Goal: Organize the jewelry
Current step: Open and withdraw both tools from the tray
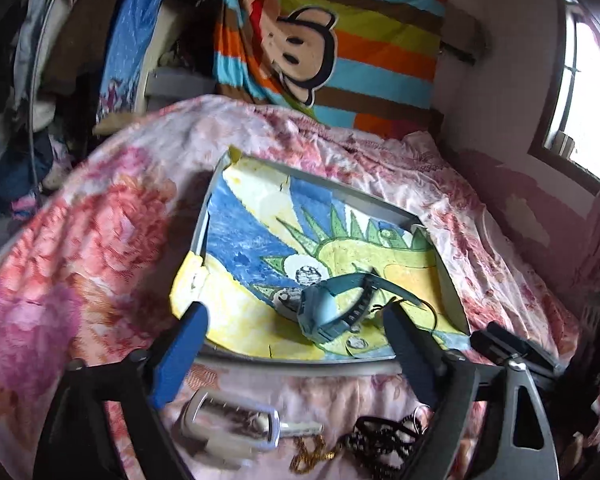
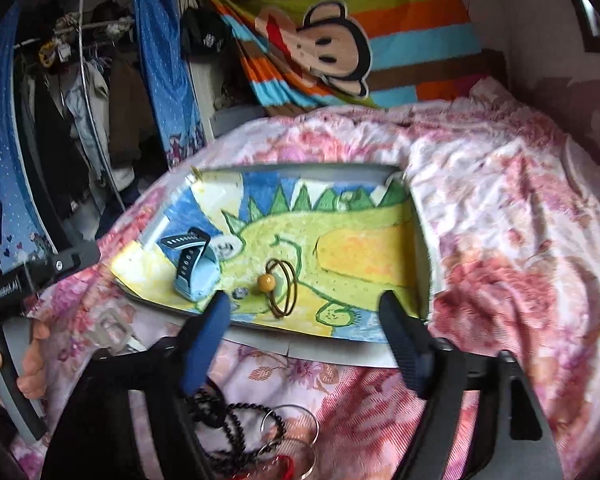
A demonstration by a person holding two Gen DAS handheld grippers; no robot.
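While the left gripper (image 1: pixel 294 322) is hovering with its fingers spread wide and empty over the near edge of the tray (image 1: pixel 300 362), a pale blue watch (image 1: pixel 328 312) is lying on the tray's dinosaur drawing (image 1: pixel 256 216), so collecting seems partly done; a gold chain (image 1: pixel 312 454), black beads (image 1: pixel 380 444) and a clear clasp-like piece (image 1: pixel 232 426) are still waiting on the floral bedspread (image 1: pixel 80 240) nearer the camera, and the next move probably calls for lowering onto one. Seen from the right, the right gripper (image 2: pixel 304 314) is likewise gaping empty, a beaded hair tie (image 2: pixel 282 286) is sitting just right of the watch (image 2: pixel 194 266), and a striped monkey blanket (image 2: pixel 340 52) is hanging beyond.
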